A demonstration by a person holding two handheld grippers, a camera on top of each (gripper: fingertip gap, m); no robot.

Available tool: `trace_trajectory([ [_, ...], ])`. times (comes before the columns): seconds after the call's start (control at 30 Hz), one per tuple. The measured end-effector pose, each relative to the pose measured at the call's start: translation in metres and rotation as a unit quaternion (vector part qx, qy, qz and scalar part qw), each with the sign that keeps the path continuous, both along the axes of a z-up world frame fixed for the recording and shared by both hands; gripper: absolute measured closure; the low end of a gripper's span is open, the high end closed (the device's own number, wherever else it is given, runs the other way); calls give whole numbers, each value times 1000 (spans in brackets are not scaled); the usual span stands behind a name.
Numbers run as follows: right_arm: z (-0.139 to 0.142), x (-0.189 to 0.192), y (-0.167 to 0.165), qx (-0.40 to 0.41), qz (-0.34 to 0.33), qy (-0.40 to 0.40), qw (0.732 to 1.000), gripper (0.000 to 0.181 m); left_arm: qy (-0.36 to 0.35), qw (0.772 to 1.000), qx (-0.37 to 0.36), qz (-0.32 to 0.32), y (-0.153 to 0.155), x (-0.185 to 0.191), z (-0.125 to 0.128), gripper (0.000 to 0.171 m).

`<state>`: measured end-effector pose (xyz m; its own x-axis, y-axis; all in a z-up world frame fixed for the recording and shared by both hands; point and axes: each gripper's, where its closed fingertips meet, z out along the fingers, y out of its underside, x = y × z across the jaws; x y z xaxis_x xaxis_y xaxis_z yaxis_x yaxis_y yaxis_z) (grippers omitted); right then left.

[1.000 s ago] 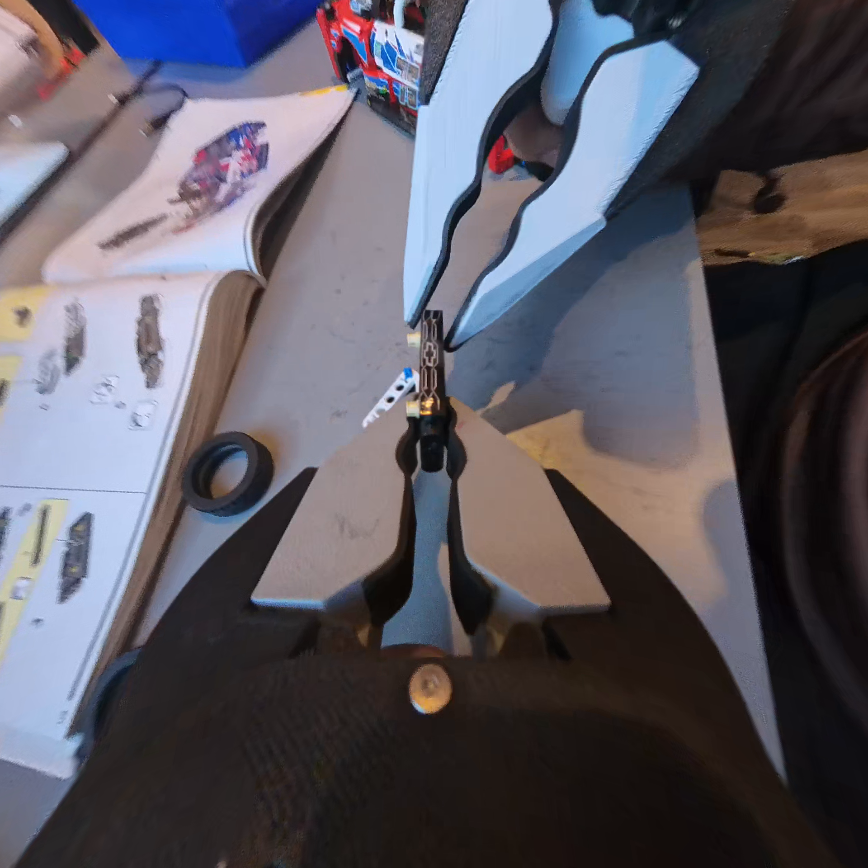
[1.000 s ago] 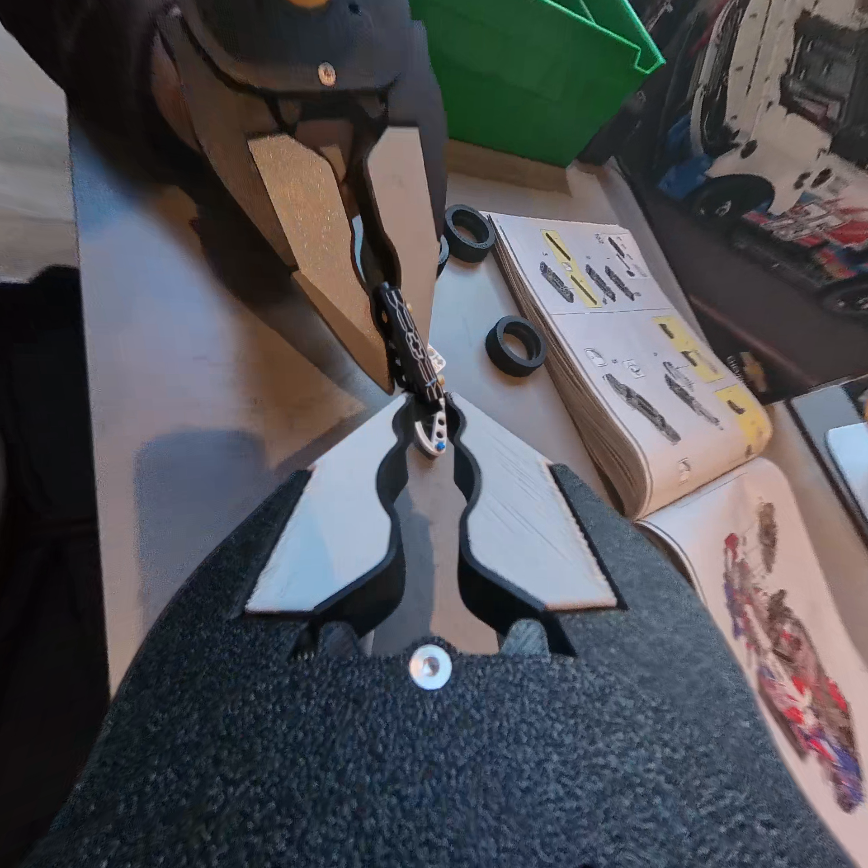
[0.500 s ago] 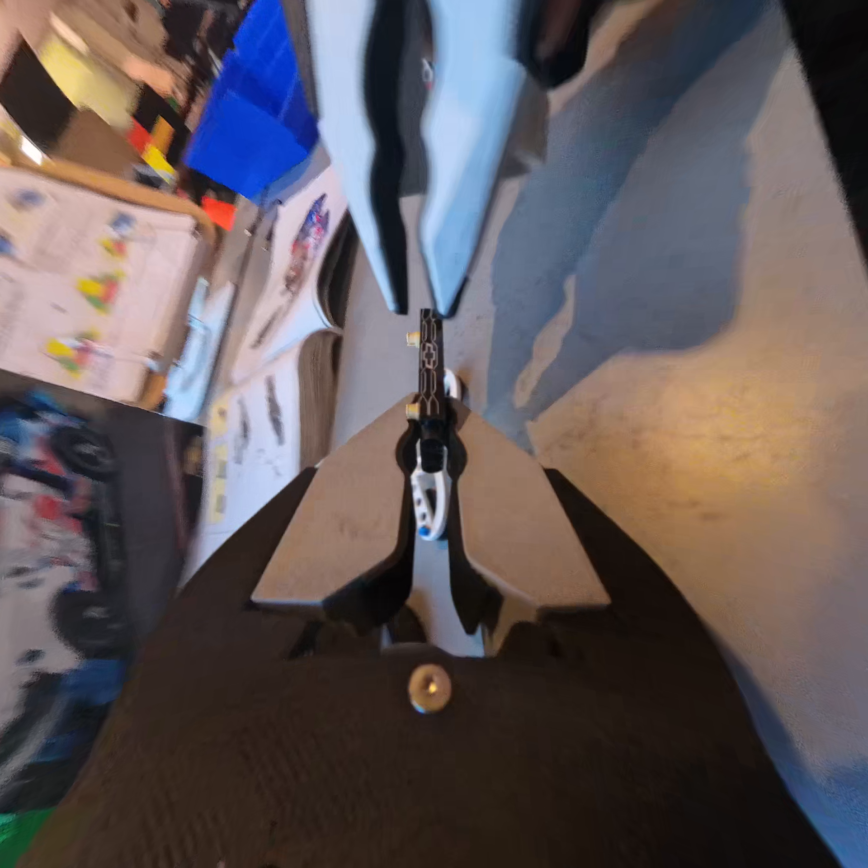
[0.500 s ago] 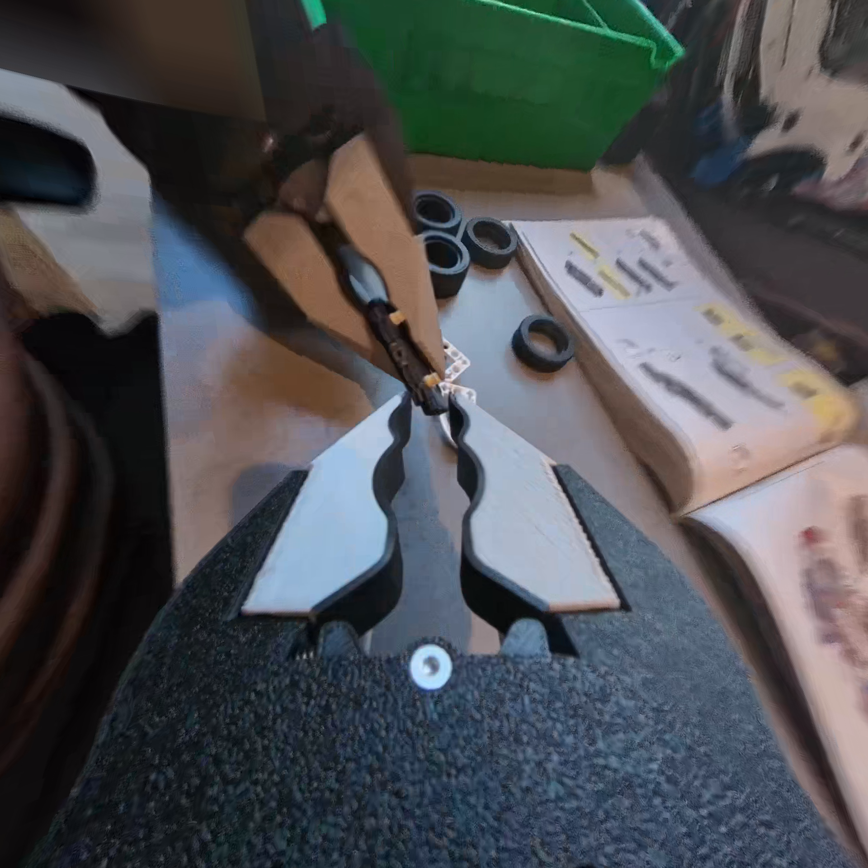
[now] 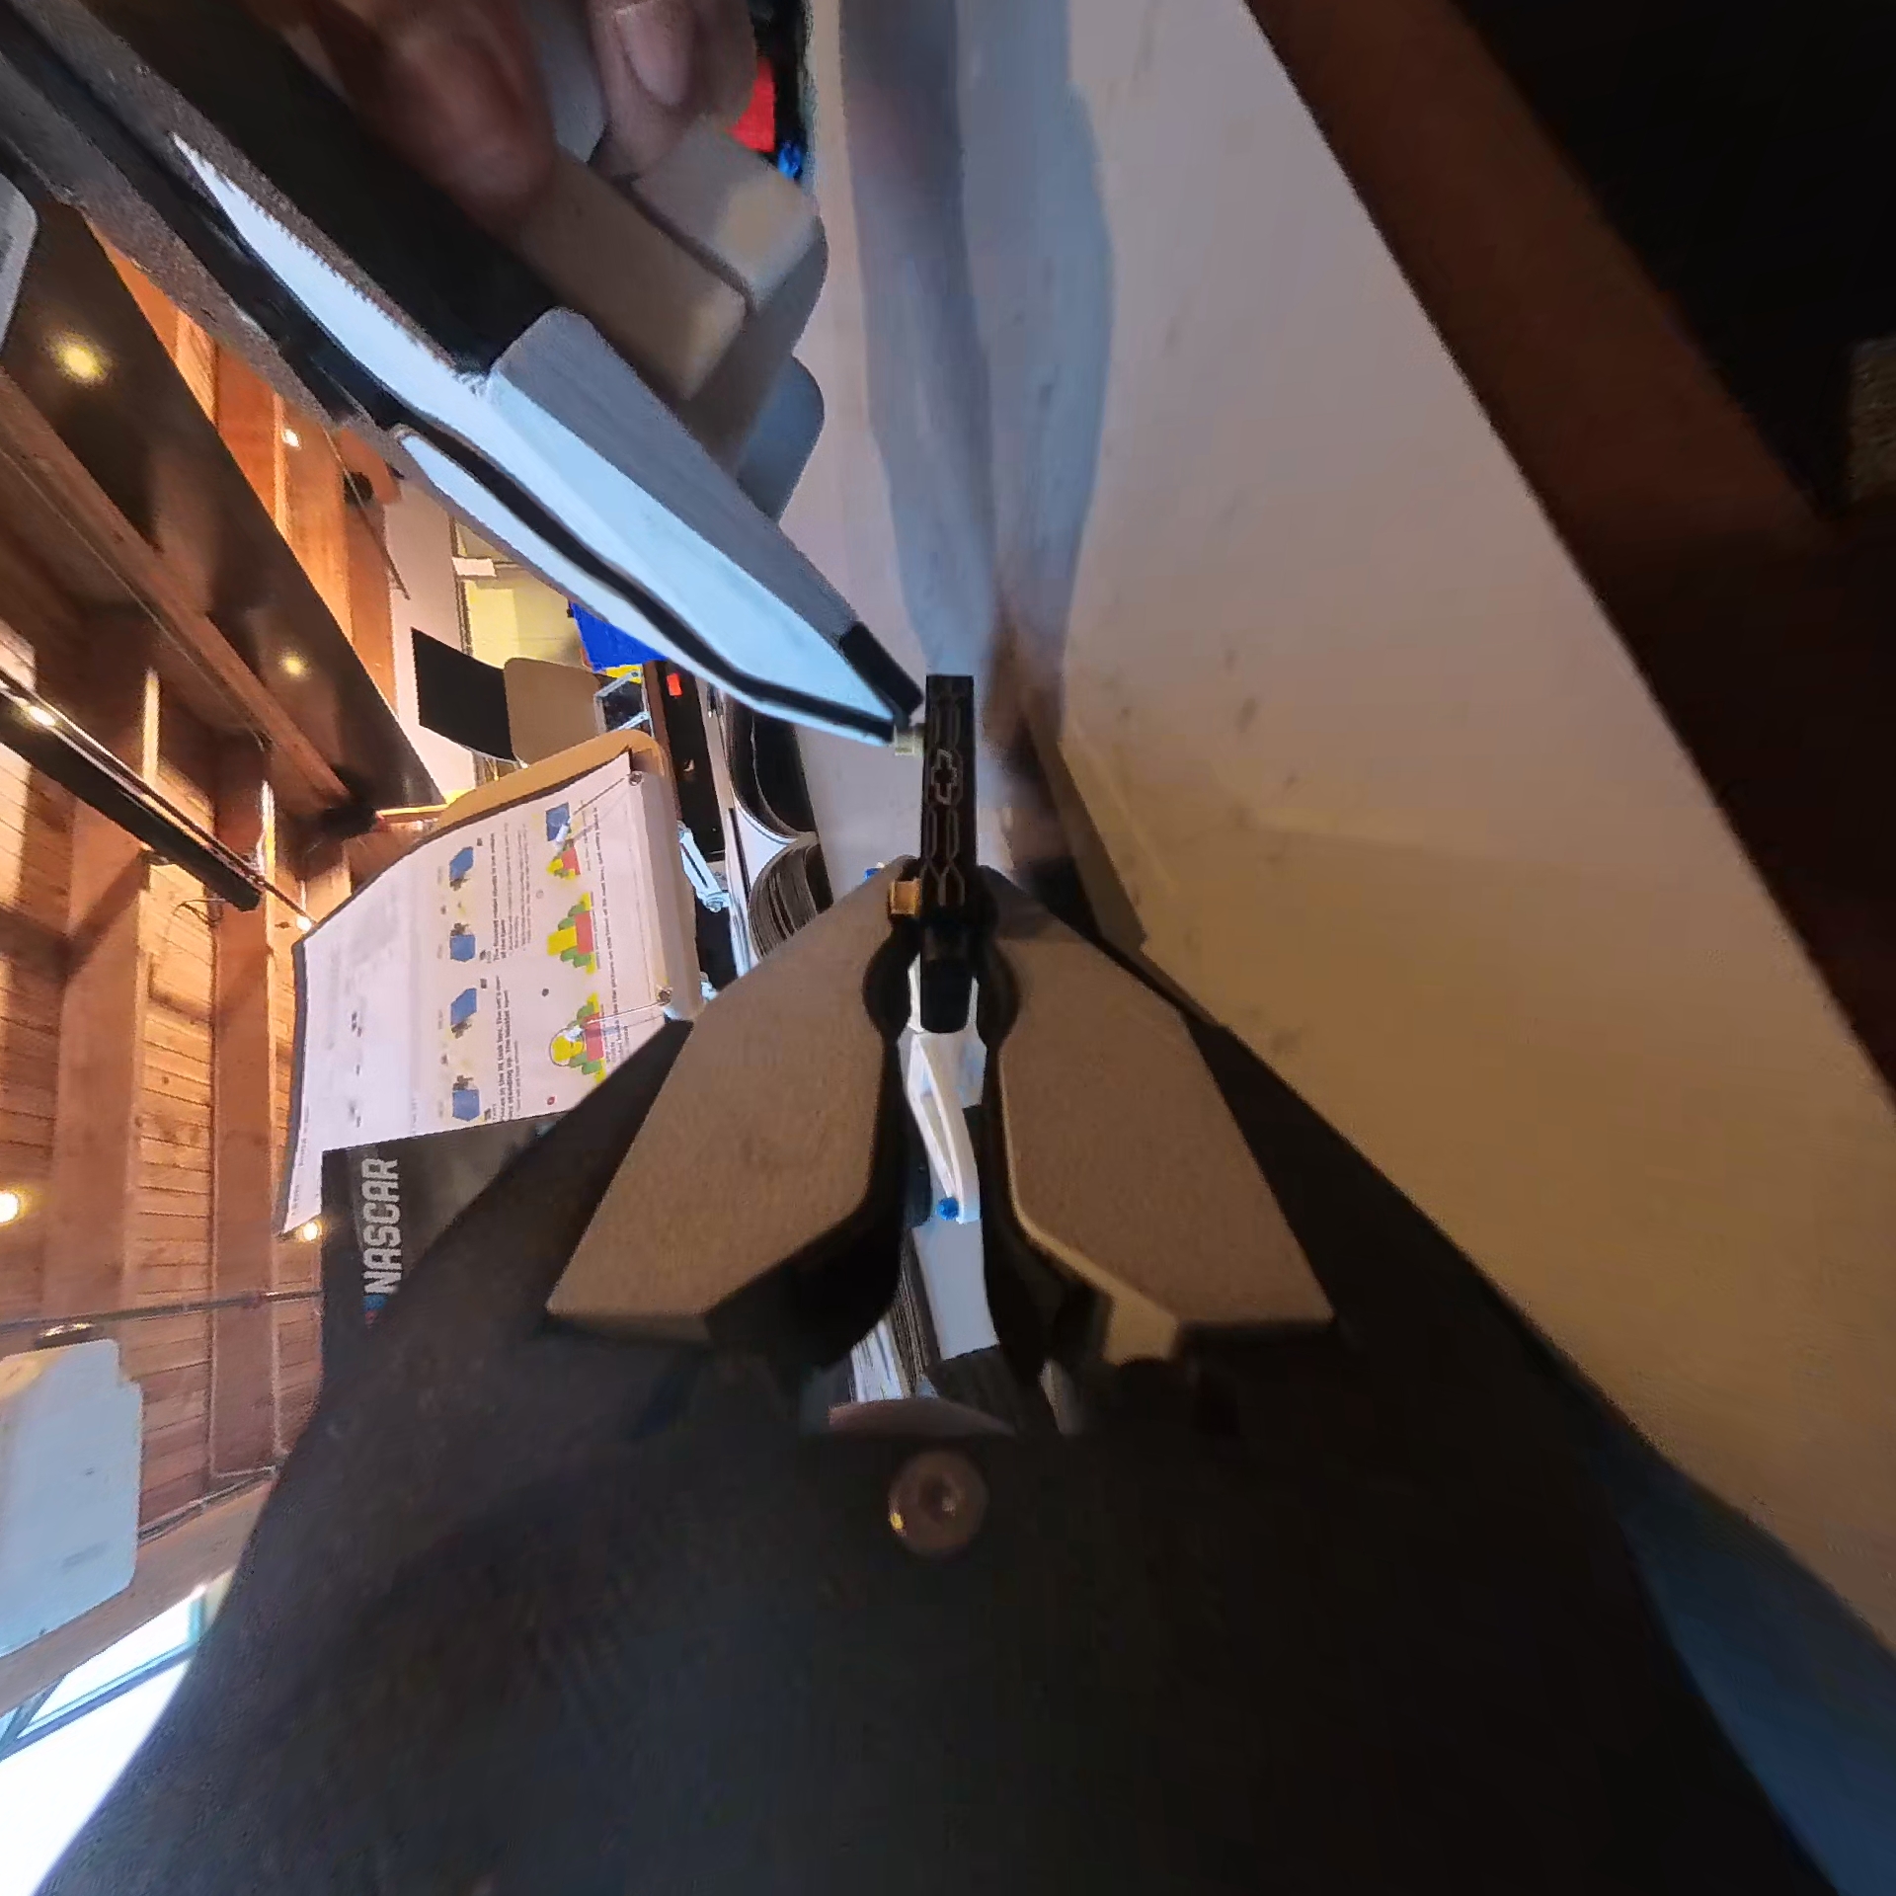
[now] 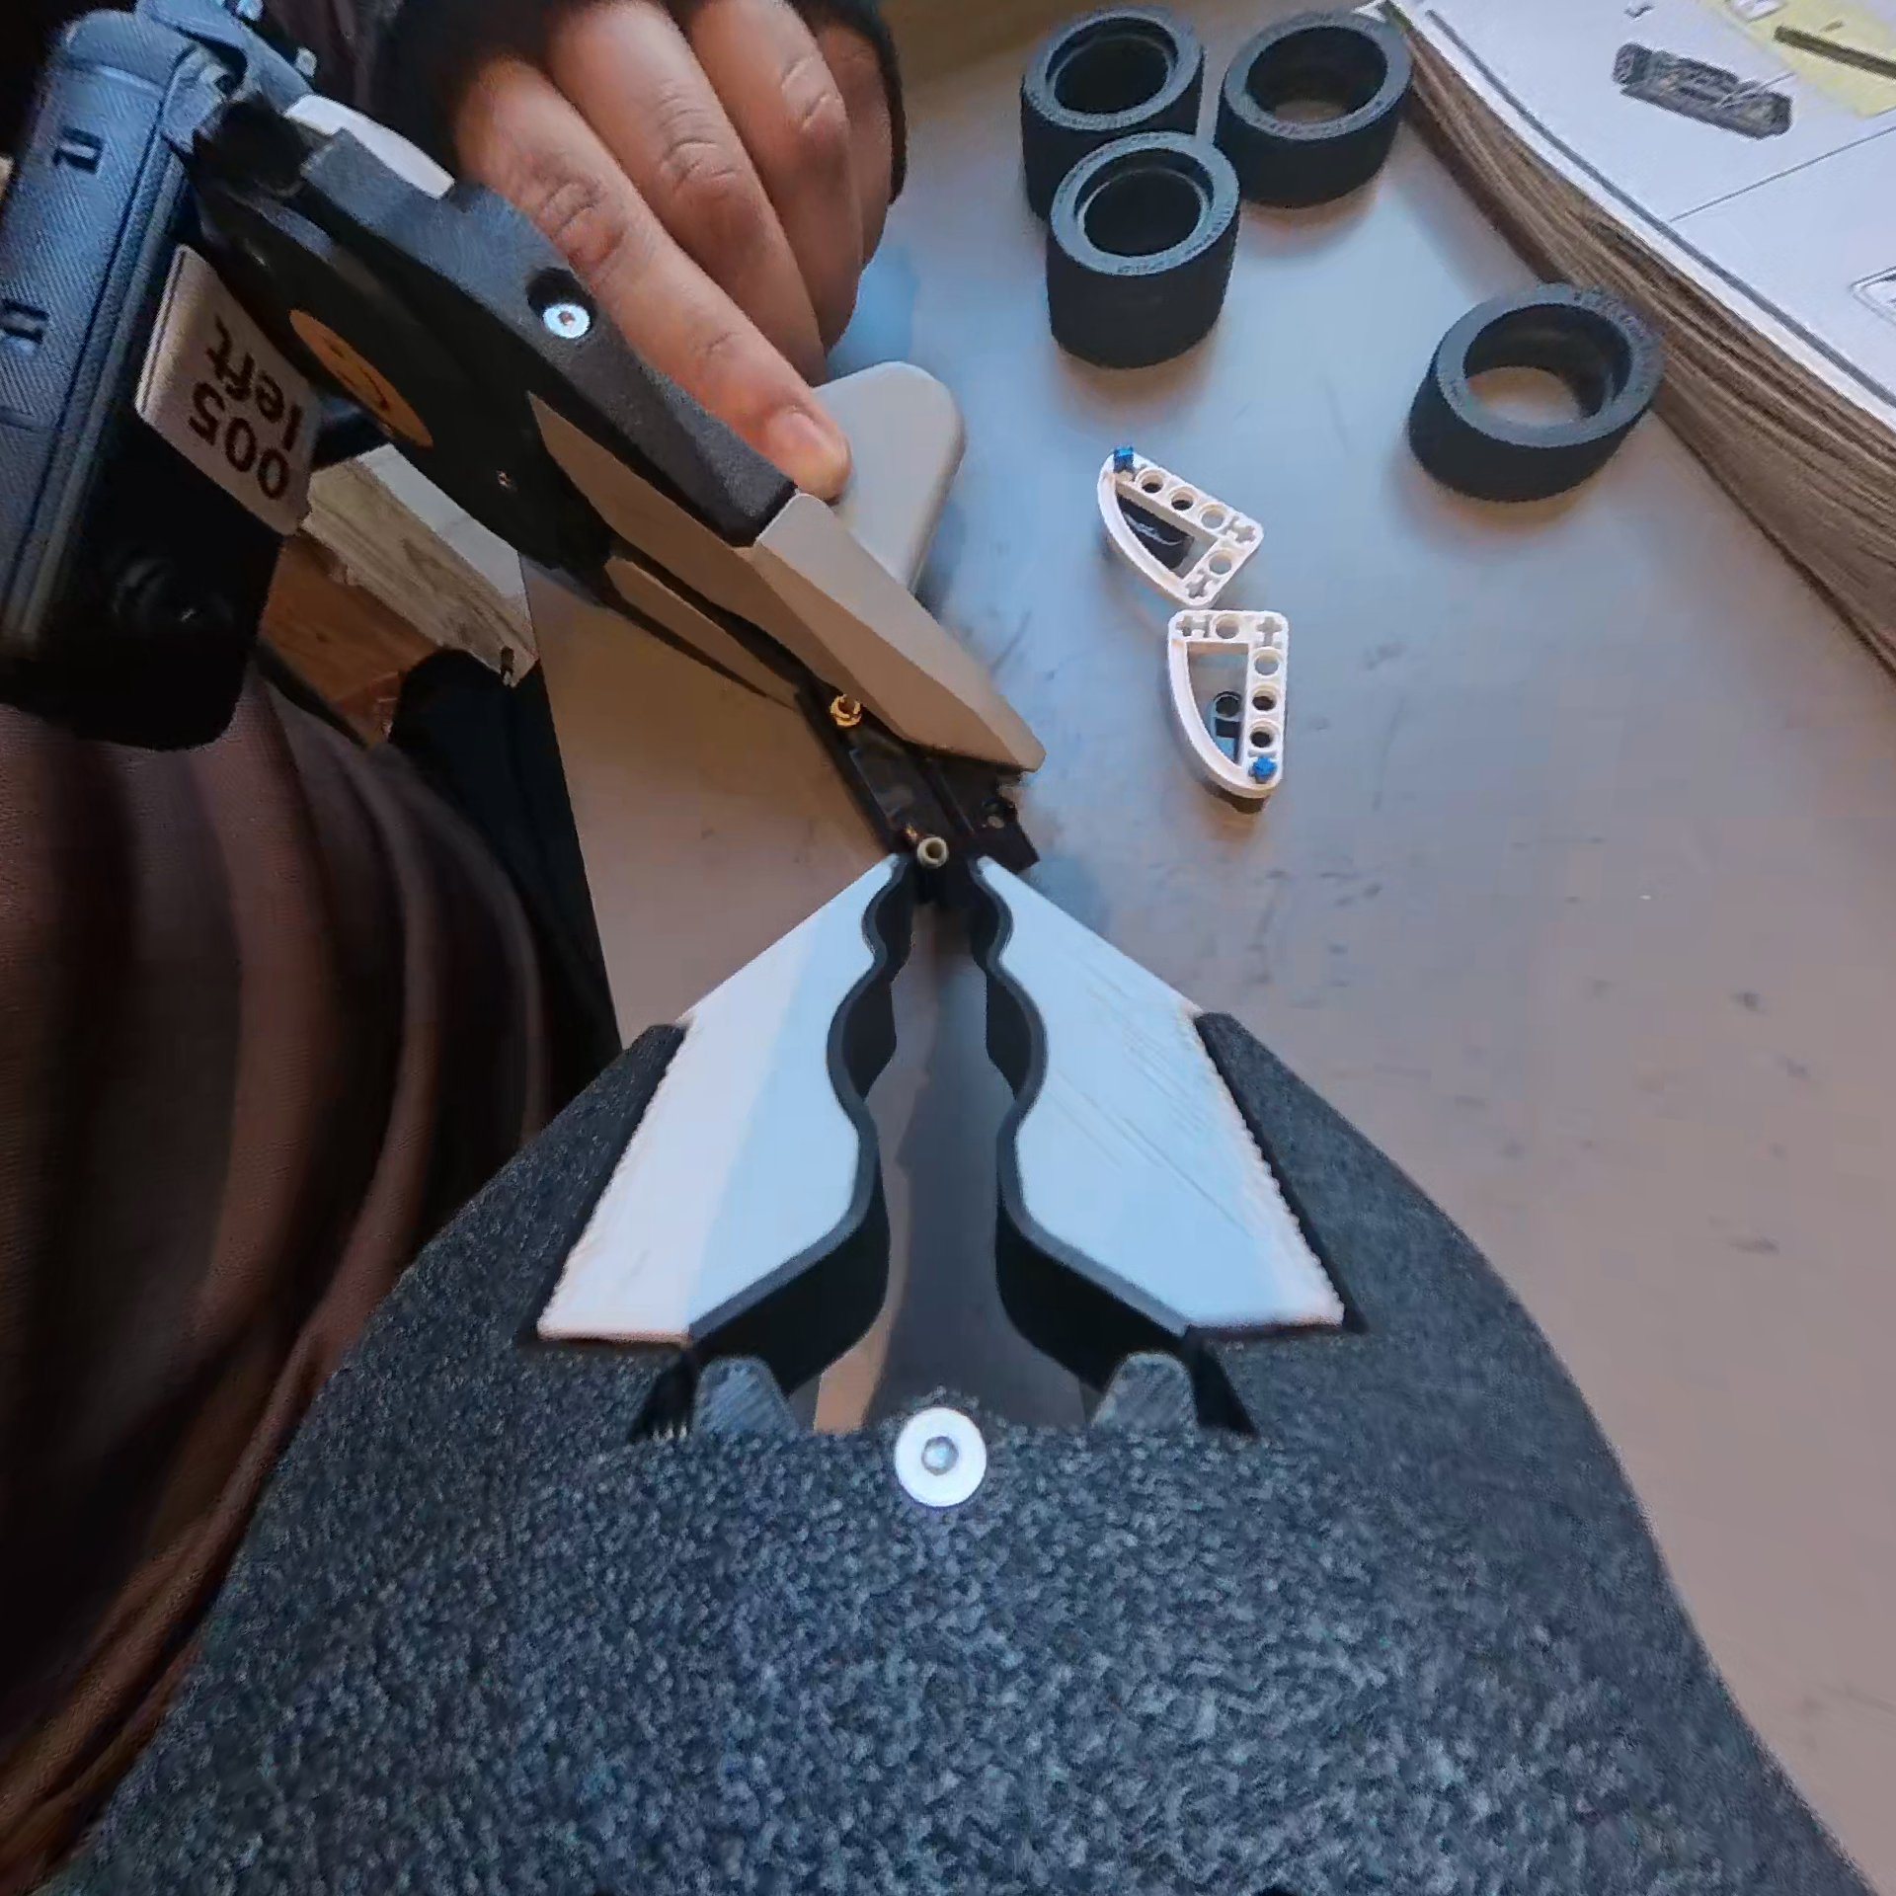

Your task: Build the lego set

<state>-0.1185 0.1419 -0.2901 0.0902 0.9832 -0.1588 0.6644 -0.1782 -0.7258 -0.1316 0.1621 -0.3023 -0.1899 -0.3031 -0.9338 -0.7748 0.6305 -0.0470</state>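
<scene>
Since a second ago we have rolled our left tool [image 5: 939,929] onto its side, so its view now shows the room sideways, and our right tool [image 6: 942,872] has come in from the side rather than head-on. The black patterned lego piece [image 5: 946,821] is pinched in the left tool's fingers, held in the air above the desk [image 6: 1436,975], with a white lego part [image 5: 949,1149] trailing back between those fingers. In the right wrist view the right tool's fingertips sit at the black piece's free end [image 6: 944,811], next to a small tan pin [image 6: 932,850]; its fingers are close together, but we cannot tell whether they actually grip anything.

To do this join well, we judge that the left tool should hold firm while the right presses squarely along the pin's axis, without twisting the thin piece out of the grip.

Counting outward on the desk: two white curved lego panels [image 6: 1180,528], [image 6: 1231,708] lie just beside each other, four black tyres [image 6: 1139,251] sit beyond them, three clustered and one [image 6: 1534,390] apart, and one open instruction booklet [image 6: 1693,205] lies at the edge.
</scene>
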Motion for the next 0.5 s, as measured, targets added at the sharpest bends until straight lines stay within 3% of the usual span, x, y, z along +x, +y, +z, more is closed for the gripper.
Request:
trace_trajectory([
  [0.27,-5,-4,-3,12,14,-3,1000,175,2,1000,-6,2,0,-1,-2,165],
  [0.5,-3,-6,-4,-48,9,14,999,175,0,1000,-9,0,-1,0,-3,166],
])
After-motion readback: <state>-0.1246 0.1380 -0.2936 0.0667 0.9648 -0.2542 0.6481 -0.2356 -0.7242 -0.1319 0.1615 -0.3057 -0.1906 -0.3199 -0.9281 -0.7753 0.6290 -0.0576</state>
